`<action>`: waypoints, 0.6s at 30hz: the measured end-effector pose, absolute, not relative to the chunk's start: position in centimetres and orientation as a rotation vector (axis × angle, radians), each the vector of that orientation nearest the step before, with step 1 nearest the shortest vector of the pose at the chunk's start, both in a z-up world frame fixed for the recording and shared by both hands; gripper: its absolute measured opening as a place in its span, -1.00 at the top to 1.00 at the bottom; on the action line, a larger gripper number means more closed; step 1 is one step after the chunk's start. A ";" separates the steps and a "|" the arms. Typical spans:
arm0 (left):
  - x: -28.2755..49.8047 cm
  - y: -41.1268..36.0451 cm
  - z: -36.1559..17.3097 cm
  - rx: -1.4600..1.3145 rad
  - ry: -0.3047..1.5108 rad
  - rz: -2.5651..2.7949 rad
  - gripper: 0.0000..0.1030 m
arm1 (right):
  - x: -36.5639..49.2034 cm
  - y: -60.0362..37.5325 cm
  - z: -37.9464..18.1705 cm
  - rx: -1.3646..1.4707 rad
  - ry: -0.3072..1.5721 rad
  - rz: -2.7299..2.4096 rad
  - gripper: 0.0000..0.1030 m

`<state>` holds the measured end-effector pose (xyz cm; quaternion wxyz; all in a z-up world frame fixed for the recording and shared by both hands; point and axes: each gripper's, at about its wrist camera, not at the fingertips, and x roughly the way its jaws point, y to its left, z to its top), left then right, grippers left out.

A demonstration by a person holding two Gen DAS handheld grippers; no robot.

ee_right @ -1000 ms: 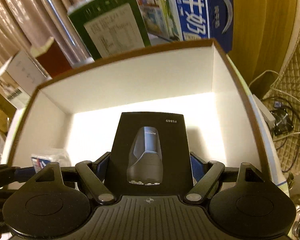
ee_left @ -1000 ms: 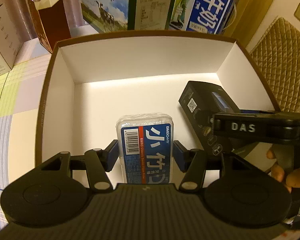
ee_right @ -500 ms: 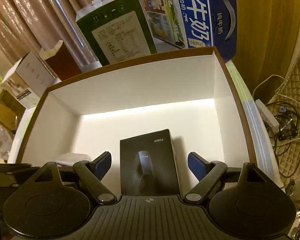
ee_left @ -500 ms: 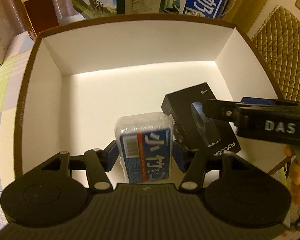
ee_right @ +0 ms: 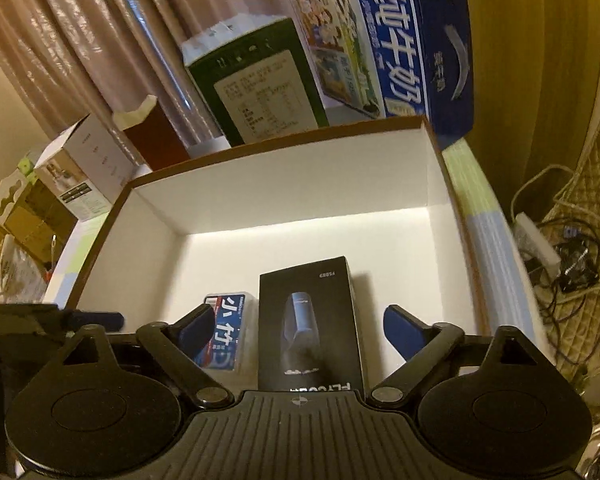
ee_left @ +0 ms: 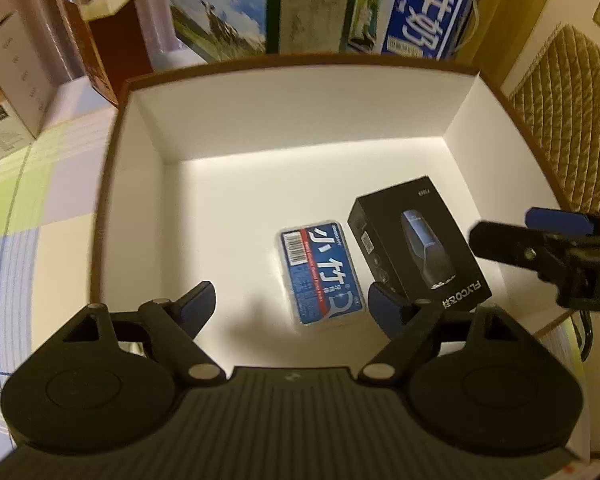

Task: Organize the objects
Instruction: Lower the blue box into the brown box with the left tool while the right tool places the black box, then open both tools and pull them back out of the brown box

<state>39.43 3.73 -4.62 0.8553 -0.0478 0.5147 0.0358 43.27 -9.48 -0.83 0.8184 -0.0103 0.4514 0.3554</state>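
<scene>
A blue and red packet (ee_left: 320,276) in clear wrap lies flat on the floor of the big white-lined box (ee_left: 300,120). Beside it on the right lies a black shaver box (ee_left: 418,244). My left gripper (ee_left: 292,306) hovers above the packet with its jaws opening and its pads clear of the packet. In the right wrist view the shaver box (ee_right: 310,324) lies below my right gripper (ee_right: 300,328), whose jaws are opening too, with no pad touching it; the packet (ee_right: 228,328) shows to its left. The right gripper's finger (ee_left: 540,248) reaches in from the right.
Behind the white-lined box (ee_right: 284,184) stand a blue milk carton (ee_right: 404,44) and a green carton (ee_right: 256,88). A brown box (ee_left: 108,44) and a white box (ee_left: 12,80) stand at the left. Cables and a power strip (ee_right: 540,240) lie on the floor at the right.
The left gripper let go of the packet, which now lies on the box floor. The right gripper released the shaver box and drew back and upward.
</scene>
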 end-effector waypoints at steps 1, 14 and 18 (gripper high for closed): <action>39.0 3.9 -4.2 -0.104 1.072 0.081 -0.61 | 42.9 -9.7 -0.6 -0.027 0.948 0.761 -0.77; 33.4 4.0 1.3 -0.105 0.927 0.121 -0.73 | 37.9 -12.5 2.1 -0.065 0.837 0.746 -0.96; 31.5 3.6 2.2 -0.114 0.905 0.119 -0.73 | 36.6 -13.3 3.0 -0.053 0.817 0.745 -0.96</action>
